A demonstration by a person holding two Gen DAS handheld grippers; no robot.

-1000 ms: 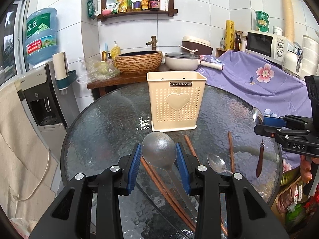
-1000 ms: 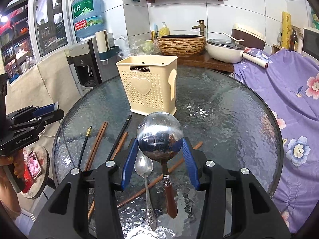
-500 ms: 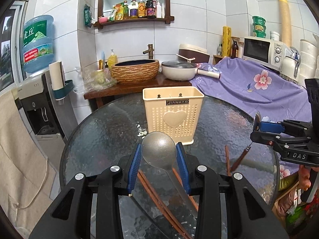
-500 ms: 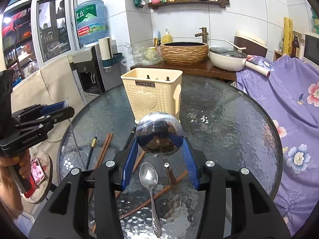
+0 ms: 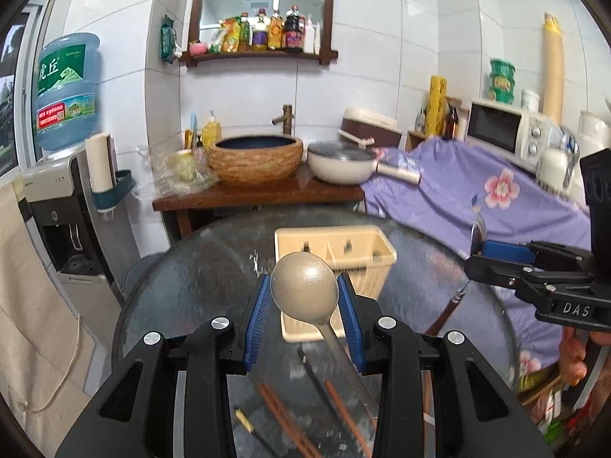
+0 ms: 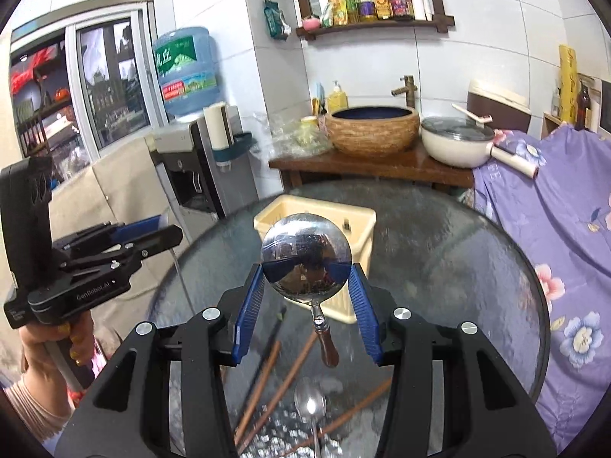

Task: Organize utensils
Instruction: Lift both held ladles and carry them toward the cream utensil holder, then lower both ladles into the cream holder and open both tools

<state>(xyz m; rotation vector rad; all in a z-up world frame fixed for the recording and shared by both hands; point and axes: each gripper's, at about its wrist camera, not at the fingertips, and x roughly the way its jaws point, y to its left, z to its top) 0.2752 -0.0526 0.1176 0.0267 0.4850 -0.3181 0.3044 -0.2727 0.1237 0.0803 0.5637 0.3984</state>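
My left gripper (image 5: 304, 297) is shut on the bowl of a matte grey ladle (image 5: 304, 286), whose handle hangs down toward the glass. The right gripper (image 6: 306, 280) is shut on the bowl of a shiny steel ladle (image 6: 305, 261) with a brown wooden handle. Both are held above the round glass table (image 6: 458, 267), in front of the cream utensil caddy (image 5: 336, 252) (image 6: 317, 215), whose open compartments show from above. Chopsticks (image 6: 275, 385) and a small steel spoon (image 6: 311, 404) lie on the glass below. In the left wrist view the right gripper (image 5: 475, 244) shows at the right edge.
Behind the table stands a wooden stand with a woven basin (image 5: 256, 160) and a white pan (image 5: 343, 164). A purple flowered cloth (image 6: 553, 210) covers things at the right. A water dispenser (image 5: 57, 191) stands left. A person's hand (image 6: 49, 351) holds the left tool.
Both grippers have risen with their ladles, so the caddy is now seen from above and lower in each view. Grips are unchanged.
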